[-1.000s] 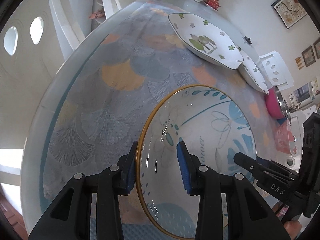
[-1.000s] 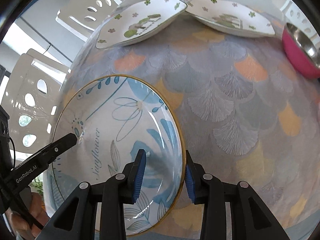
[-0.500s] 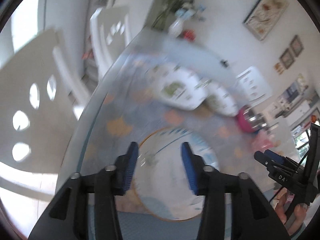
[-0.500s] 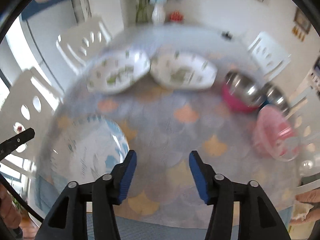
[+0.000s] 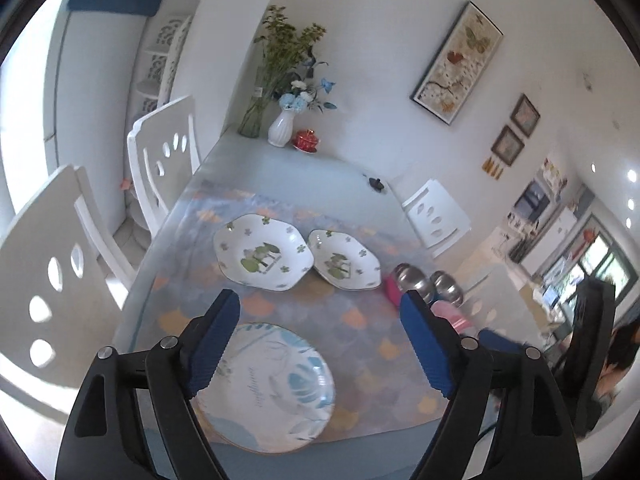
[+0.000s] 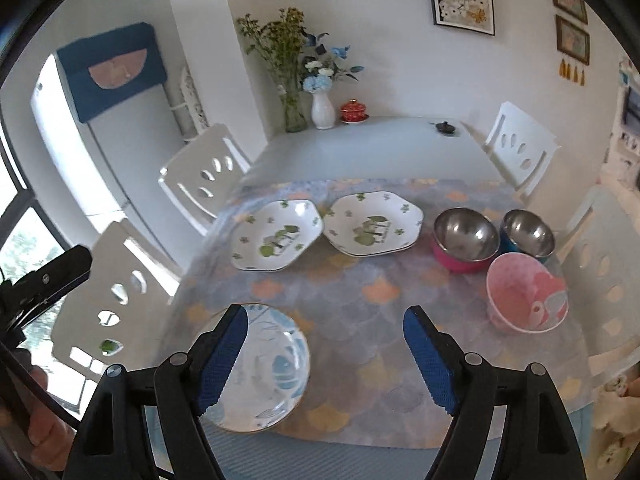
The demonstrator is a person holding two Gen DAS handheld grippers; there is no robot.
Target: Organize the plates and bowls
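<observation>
**A:** Left wrist view first: left gripper (image 5: 320,344) hanging above the table (image 5: 320,176), jaws spread wide (just been opening), nothing between them. Round blue-flower plate (image 5: 276,388) flat on the patterned cloth (image 5: 360,320) below, near the table's front edge, showing past the left finger (image 5: 212,344) and not touched by either pad. Well apart from the right finger (image 5: 428,352).

**B:** Same story from the right wrist view? Right gripper (image 6: 324,356) released too, jaws just been opening, empty gap with only cloth (image 6: 360,320) behind it. Plate (image 6: 272,368) peeking out beside the left finger (image 6: 220,360), low and to the left, clear of the pads.

**A:** Yep. Glossy glazed thing, thin gold rim, pale blue leaf print with some script lettering (too small to read). Pads ribbed blue rubber on black plastic arms with little silver pins.

**B:** And the rest: two white hexagon-ish dishes, left one (image 6: 276,236) and right one (image 6: 372,224), side by side further back, edges touching or overlapping, can't tell which. Green clover spots, tree picture in the middle.

**A:** Then a steel-lined bowl with a pink outside (image 6: 464,240), a steel-lined one with a blue outside (image 6: 528,234) just beside it, and a pink plastic bowl (image 6: 524,296) in front of those, tilted toward the camera.

**B:** Cloth in a fan-scale pattern, greys and peach. White cut-out chairs (image 6: 204,184) around.
</observation>
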